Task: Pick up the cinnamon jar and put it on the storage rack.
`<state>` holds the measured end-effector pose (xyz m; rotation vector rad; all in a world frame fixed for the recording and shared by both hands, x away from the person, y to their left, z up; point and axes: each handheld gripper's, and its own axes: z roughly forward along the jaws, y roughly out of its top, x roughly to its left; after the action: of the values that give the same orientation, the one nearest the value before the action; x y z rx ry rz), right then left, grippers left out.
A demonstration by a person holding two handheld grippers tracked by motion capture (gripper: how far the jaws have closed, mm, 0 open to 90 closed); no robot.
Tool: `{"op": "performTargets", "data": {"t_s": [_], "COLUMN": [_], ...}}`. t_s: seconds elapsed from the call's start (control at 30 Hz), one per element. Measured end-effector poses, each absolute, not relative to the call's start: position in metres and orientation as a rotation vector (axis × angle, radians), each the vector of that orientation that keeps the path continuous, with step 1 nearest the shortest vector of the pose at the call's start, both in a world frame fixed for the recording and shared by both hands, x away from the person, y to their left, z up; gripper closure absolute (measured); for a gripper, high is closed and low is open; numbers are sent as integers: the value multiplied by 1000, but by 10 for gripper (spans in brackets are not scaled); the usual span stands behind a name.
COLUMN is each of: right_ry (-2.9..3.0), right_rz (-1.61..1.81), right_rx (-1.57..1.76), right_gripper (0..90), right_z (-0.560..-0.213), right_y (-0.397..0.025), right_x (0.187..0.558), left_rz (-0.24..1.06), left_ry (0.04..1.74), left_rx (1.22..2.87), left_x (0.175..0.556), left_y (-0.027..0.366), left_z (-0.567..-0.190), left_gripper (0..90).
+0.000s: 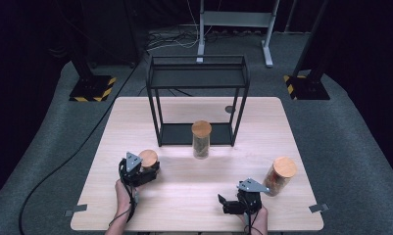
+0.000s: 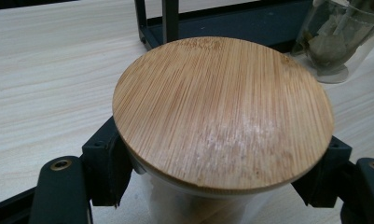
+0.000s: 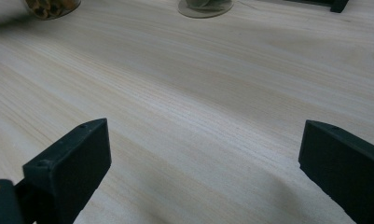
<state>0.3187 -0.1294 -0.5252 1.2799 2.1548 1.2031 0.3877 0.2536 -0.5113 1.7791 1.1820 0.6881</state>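
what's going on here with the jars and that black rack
A person at a wooden table holds a gripper in each hand. The left gripper is closed around a glass jar with a bamboo lid, just below the lid. The right gripper is open over bare tabletop, holding nothing. A second jar stands in front of the black two-tier rack, and a third jar stands near the right gripper. Both rack shelves look empty.

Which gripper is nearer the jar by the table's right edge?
Right. The right gripper sits open just left of that jar; the left gripper is far across the table, clamping another jar.
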Motion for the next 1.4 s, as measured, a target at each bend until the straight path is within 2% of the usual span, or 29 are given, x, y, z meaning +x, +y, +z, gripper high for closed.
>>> {"op": "performTargets", "data": {"t_s": [0.77,1.4], "right_ry": [2163,2157], "right_rz": [1198,1209], "right_rx": [1281,1282], "right_gripper": [17,17], "right_z": [-525,-525], "right_y": [-129,-130], "right_x": [319,319], "left_rz": [697,693], "left_ry": [1162,1145], "left_rx": [1751,1770], "left_x": [386,390], "left_y": [256,243], "left_z": [-505,-500], "left_gripper": [253,253]}}
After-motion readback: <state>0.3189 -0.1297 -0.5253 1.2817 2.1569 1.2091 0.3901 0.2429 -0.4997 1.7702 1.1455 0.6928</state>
